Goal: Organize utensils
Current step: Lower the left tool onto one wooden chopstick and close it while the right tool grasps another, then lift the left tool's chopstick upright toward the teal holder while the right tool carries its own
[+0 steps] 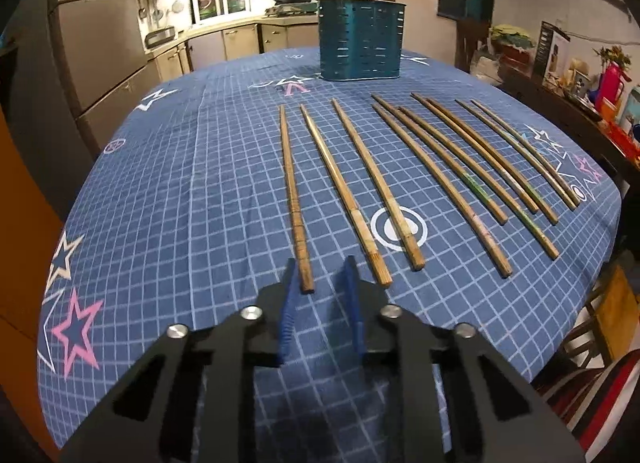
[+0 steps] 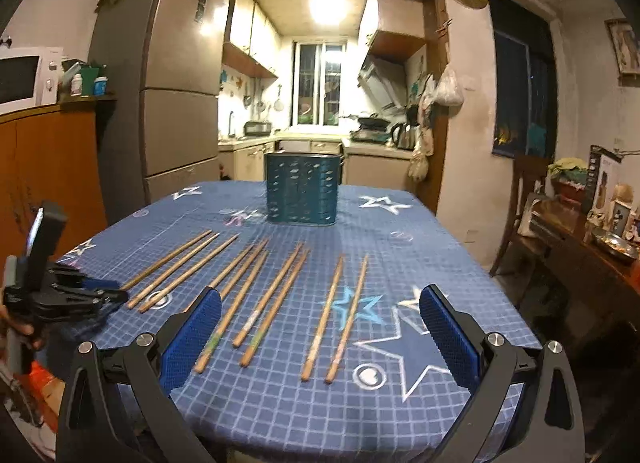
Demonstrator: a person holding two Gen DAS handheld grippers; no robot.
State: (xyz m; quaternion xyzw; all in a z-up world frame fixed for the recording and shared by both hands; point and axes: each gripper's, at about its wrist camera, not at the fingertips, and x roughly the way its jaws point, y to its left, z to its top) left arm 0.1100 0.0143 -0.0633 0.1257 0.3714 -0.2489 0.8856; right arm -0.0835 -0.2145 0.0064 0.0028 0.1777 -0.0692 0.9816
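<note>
Along the tablecloth's [image 1: 160, 183] near edge, the leftmost chopstick's [image 1: 292, 191] end lies between the left gripper's [image 1: 322, 267] narrowly parted jaws. Centring it before pinching seems wise.

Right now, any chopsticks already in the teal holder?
No: the teal holder stands at the far end of the table with nothing sticking out of its top, and the chopsticks all lie flat on the tablecloth.

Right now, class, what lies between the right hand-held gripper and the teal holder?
Wooden chopsticks, side by side on the blue tablecloth; beyond them, bare cloth up to the holder. The right wrist view shows it.
</note>
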